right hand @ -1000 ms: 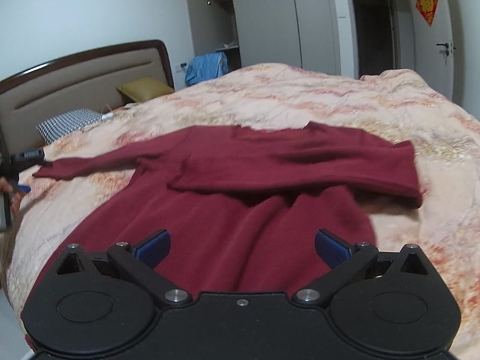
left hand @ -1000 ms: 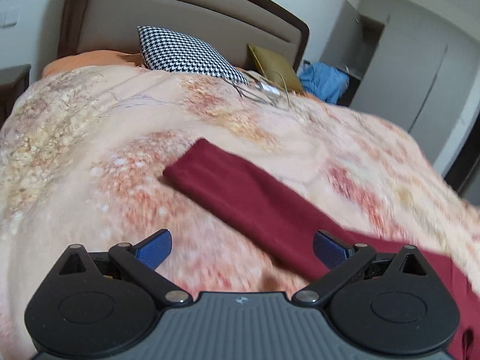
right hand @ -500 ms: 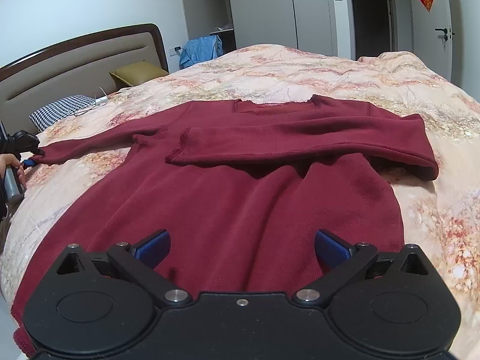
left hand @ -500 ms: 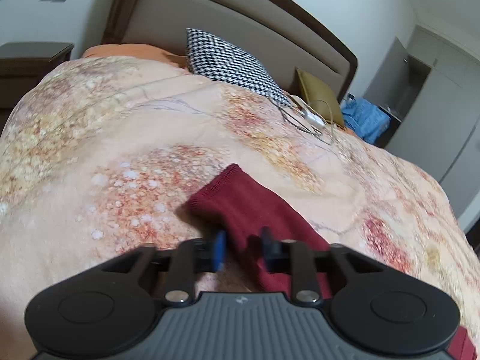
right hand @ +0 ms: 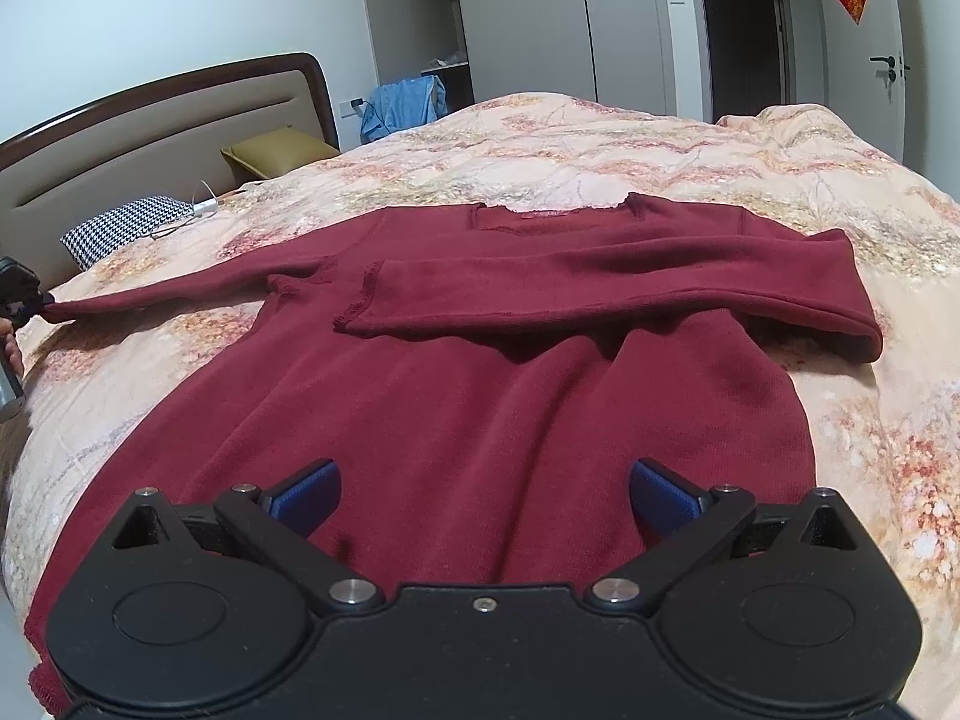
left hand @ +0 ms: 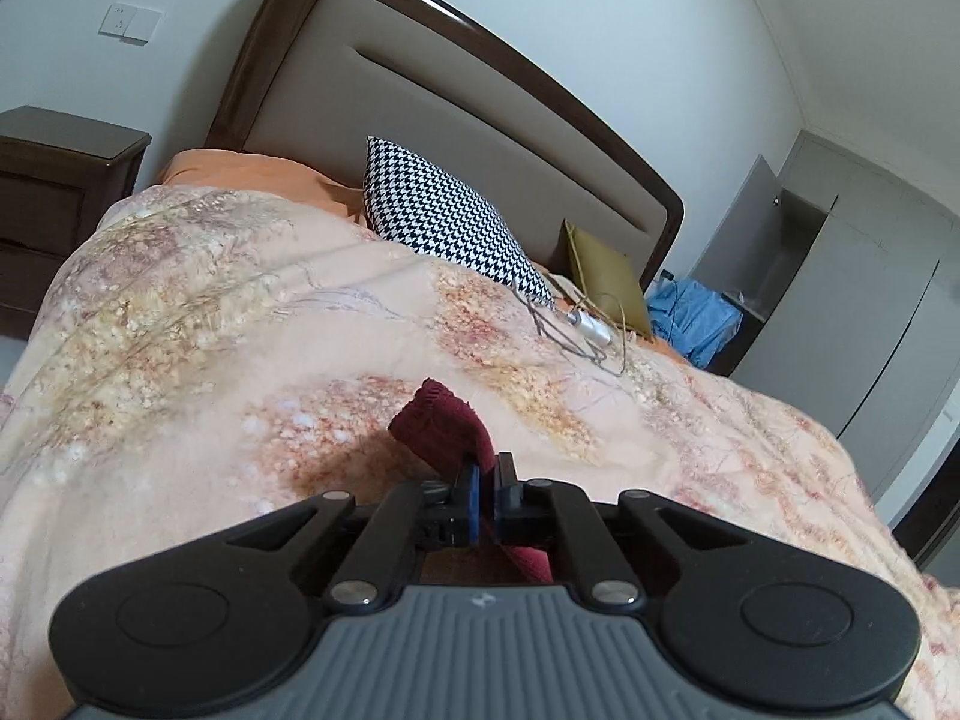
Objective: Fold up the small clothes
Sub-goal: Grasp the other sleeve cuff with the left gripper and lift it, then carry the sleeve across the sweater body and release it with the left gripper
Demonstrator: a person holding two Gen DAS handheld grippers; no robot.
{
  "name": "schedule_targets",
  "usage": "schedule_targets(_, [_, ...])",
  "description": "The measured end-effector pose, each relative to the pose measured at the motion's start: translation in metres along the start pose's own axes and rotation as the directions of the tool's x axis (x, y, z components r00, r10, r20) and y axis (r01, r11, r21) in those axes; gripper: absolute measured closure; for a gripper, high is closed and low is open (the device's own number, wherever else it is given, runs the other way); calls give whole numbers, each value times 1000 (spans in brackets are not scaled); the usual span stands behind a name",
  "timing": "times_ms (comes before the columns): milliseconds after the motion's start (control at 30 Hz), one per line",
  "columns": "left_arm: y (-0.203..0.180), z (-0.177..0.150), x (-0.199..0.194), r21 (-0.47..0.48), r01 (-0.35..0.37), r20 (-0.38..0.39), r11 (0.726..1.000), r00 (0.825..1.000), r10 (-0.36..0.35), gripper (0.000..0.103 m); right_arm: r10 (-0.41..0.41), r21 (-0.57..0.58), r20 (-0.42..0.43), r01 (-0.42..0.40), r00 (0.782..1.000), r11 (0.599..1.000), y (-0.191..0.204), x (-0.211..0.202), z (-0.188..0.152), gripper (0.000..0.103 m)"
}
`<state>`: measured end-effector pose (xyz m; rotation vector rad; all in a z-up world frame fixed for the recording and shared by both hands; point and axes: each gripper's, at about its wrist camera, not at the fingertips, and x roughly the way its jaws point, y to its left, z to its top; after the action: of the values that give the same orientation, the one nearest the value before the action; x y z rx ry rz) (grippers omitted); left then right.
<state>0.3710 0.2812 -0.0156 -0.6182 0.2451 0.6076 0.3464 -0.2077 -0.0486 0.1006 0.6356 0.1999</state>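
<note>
1. The room I look into is softly and evenly lit, somewhat dim, with a cool cast on the walls.
2. A bright streak of glare runs along the glossy headboard [left hand: 480,30] rim.
3. My left gripper [left hand: 487,501] throws a soft shadow on the bedspread [left hand: 180,330].
4. Both fisheye views bend straight lines, with black corners.
5. Focus is fairly sharp; fine print on the bedspread looks slightly soft.
</note>
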Motion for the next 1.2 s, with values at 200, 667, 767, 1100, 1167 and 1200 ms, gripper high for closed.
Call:
schedule_targets(200, [-28,7,-8,55,70,41,996,997,-73,99,11,12,11,-11,1000,1000,-3,-5,0,1])
schedule_targets(667, [-237,-54,-121,557,465,3,688,827,-562,99,13,67,39,-16,999,998,-20,-22,-1,1])
schedule_targets(767, [-269,-94,-139,588,528,-71,612,788,-612,99,-1,75,37,-2,999,997,-26,-27,-2,1])
schedule_targets(1100, [-302,-225,-150,557,691,-374,460,704,-604,99,-57,123,21,54,998,991,-51,-43,-12,1])
schedule_targets(1167, [-300,-240,-149,550,703,-409,452,698,-588,99,-59,126,17,57,998,990,-54,-44,-14,1])
schedule_targets(1200, [-296,-244,-148,543,708,-425,451,695,-580,99,-61,128,15,58,998,990,-55,-45,-15,1])
